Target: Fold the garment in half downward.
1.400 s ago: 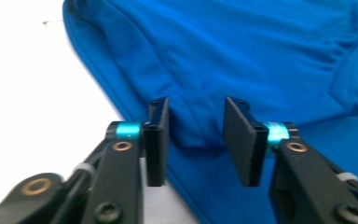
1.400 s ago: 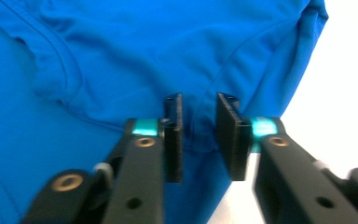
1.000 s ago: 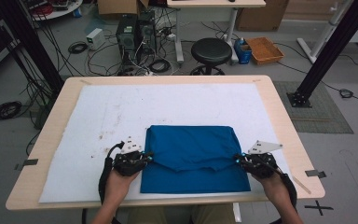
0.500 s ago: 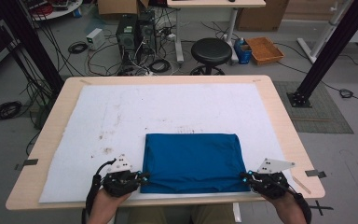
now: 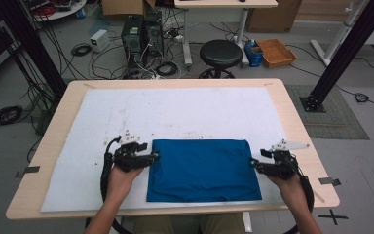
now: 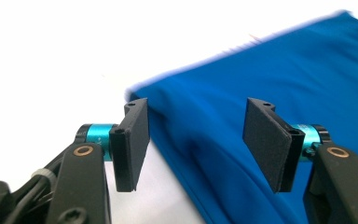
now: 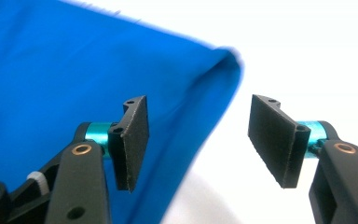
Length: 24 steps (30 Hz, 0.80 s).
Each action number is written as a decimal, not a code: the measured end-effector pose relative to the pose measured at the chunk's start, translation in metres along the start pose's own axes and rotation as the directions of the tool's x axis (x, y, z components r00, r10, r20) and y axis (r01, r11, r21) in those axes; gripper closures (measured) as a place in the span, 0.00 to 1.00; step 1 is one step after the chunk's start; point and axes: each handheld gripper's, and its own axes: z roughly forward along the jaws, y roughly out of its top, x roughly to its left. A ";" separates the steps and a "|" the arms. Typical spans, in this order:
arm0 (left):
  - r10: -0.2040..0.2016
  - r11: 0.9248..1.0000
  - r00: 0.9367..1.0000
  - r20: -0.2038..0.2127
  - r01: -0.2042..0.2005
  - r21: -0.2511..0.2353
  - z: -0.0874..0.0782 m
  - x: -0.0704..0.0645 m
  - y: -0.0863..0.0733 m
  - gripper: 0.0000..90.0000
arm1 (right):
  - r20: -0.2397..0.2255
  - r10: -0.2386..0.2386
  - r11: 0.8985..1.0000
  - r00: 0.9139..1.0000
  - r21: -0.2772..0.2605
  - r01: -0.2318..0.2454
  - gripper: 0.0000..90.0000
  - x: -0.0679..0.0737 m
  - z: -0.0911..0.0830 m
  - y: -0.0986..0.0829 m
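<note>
A folded blue cloth (image 5: 202, 169) lies flat on the white mat (image 5: 175, 117) near the table's front edge. My left gripper (image 5: 152, 157) rests at the cloth's left edge, jaws open with nothing held. In the left gripper view the blue cloth (image 6: 270, 79) and its edge lie under my open left gripper (image 6: 196, 140). My right gripper (image 5: 256, 164) sits at the cloth's right edge, also open. The right gripper view has the blue cloth (image 7: 74, 70) with its folded edge running beneath my open right gripper (image 7: 200, 140).
The white mat covers most of the wooden table (image 5: 292, 117). Beyond the far edge stand a black stool (image 5: 220, 52), computer towers (image 5: 139, 34) with cables, and an orange tray (image 5: 276, 51) on the floor. A black frame leg (image 5: 341, 53) rises at the right.
The cloth's far layer was pulled toward the front and now lies flat as a neat rectangle. Both grippers have let go of it and shifted slightly away along its side edges.
</note>
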 end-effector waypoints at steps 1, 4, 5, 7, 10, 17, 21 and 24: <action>-0.008 1.000 1.000 -0.015 0.008 -0.001 0.007 0.003 0.005 0.46 | 0.006 0.037 0.999 0.999 -0.003 -0.037 0.43 -0.006 0.007 0.006; 0.004 0.999 0.999 -0.042 -0.001 0.051 0.026 0.010 0.015 0.46 | -0.007 0.102 0.995 0.995 -0.011 -0.102 0.43 -0.017 0.029 0.021; -0.009 0.997 0.999 -0.048 0.012 0.071 0.032 0.013 0.016 0.46 | 0.000 0.121 0.993 0.993 0.003 -0.121 0.43 -0.019 0.036 0.025; -0.047 0.994 0.997 -0.068 0.053 0.094 0.042 0.019 0.014 0.47 | 0.015 0.123 0.992 0.992 0.039 -0.123 0.46 -0.020 0.050 0.029; -0.059 0.993 0.996 -0.071 0.066 0.095 0.047 0.024 0.010 0.62 | 0.025 0.089 0.992 0.996 0.091 -0.091 0.64 -0.018 0.064 0.031; -0.051 0.997 0.998 -0.036 0.053 0.055 0.043 0.020 0.007 0.97 | 0.021 0.001 0.995 1.000 0.098 -0.003 0.97 -0.017 0.063 0.030; -0.066 0.998 0.998 -0.015 0.066 -0.003 0.042 0.018 0.012 0.97 | 0.049 0.001 0.998 0.999 0.067 -0.004 0.97 -0.029 0.057 0.035; -0.067 0.998 0.998 -0.007 0.067 -0.017 0.045 0.016 0.018 0.97 | 0.070 0.000 0.997 0.998 0.071 -0.005 0.97 -0.037 0.056 0.041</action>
